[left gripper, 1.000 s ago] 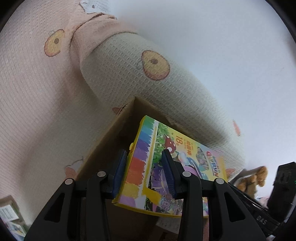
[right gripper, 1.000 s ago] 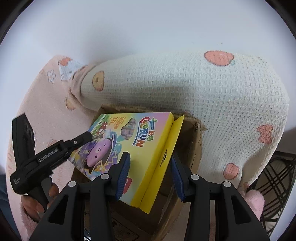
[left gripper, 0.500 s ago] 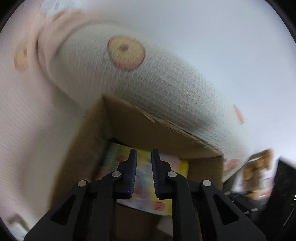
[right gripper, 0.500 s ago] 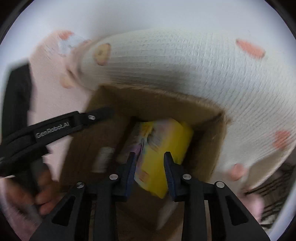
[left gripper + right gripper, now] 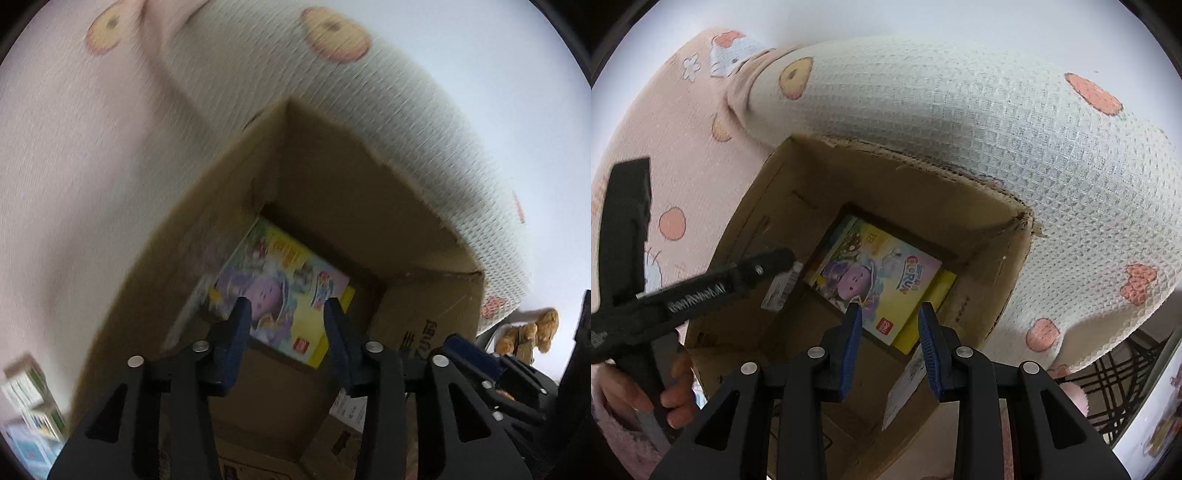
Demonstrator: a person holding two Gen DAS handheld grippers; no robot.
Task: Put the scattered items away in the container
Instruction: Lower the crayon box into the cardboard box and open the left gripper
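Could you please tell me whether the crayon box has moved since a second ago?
Yes. The crayon box has gone from above the cardboard box's rim down onto the floor of the cardboard box.

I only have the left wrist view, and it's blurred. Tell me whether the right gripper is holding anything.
Observer: No. The right gripper is open and empty above the cardboard box.
Operator: Report what's at the box's left wall.
Observer: A hand gripping the left gripper's handle; its jaws are opening, nothing between them.
Operator: Name what's right of the blanket.
Observer: A black wire rack.
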